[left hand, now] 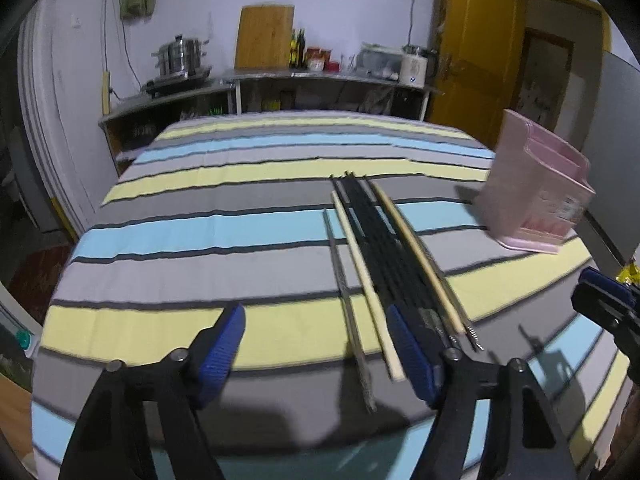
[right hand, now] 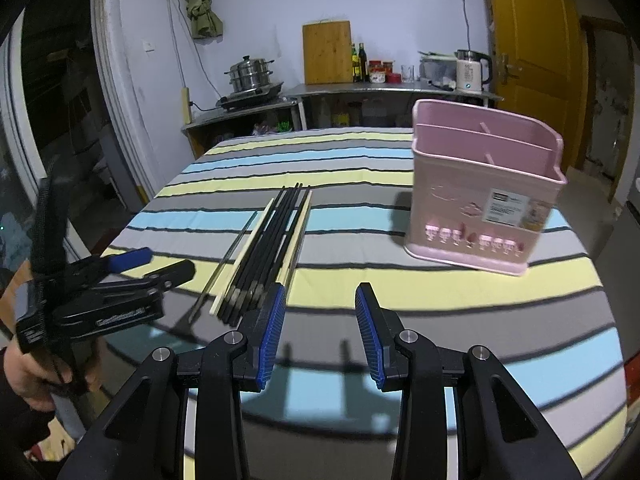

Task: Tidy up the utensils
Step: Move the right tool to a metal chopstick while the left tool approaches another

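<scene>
Bundle of long black chopsticks (right hand: 269, 248) lying side by side near the middle of the striped cloth-covered table (right hand: 400, 308), flanked by two pale wooden chopsticks (left hand: 366, 284) and one thin grey metal chopstick (left hand: 347, 300) set slightly apart on the outer left. Pink plastic divided utensil holder (right hand: 480, 196) standing upright toward the table's right edge, well apart from the chopsticks, compartments empty as far as visible. Only in the right wrist view: holder's label and inner dividers, plus a person's hand (right hand: 36, 376) at the lower left gripping the left gripper (left hand: 316, 354). Only in the left wrist view: near ends of the chopsticks, close up, two of them lying between the spread blue pads, untouched; jaws wide open. Right gripper (right hand: 322, 336) angled down over the table's near edge, jaws spread, nothing between them, left pad just beside the chopsticks' near ends. Background steel shelving (right hand: 360, 92) with steamer pot (right hand: 250, 74), wooden cutting board (right hand: 327, 52), kettle (right hand: 472, 70).
</scene>
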Demonstrator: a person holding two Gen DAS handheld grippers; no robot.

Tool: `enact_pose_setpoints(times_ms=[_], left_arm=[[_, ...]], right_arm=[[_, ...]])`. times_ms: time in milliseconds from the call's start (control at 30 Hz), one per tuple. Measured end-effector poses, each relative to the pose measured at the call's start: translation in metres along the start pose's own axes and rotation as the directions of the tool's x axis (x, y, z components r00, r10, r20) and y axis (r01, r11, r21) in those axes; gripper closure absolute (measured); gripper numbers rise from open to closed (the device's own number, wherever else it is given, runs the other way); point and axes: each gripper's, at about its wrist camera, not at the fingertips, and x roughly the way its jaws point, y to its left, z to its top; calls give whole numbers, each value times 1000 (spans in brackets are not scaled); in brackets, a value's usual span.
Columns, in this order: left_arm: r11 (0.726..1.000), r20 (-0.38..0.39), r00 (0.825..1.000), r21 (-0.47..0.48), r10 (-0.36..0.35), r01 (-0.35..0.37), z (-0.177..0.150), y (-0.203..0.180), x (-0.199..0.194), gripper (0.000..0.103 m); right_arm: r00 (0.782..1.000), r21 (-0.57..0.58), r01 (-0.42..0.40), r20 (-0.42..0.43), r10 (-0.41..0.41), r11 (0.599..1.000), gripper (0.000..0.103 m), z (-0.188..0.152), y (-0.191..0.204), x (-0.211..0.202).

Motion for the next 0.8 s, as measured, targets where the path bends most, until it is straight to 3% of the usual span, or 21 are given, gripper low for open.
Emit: enact_pose_setpoints(times_ms=[167,333,433,600,800], left_arm=[[999,-72,996,-24,-44,43,17,10,36,37],[999,-111,993,-12,-41,40,24,11,58,44],[999,-110,993,2,-33,33,25,8,61,46],[1000,-108,994,16,-20,22,31,9,67,51],[999,-107,994,51,23,-17,36,5,72,56]], right_arm=[[998,8,-27,-51,27,1000,66,14,4,32],[991,19,-39,-125,41,999,66,28,7,72],[988,16,-48,-149,49,999,67,34,9,89],[981,33,-56,-186,61,998,79,43,8,117],[975,45,-54,-215,63,998,83,52,5,140]])
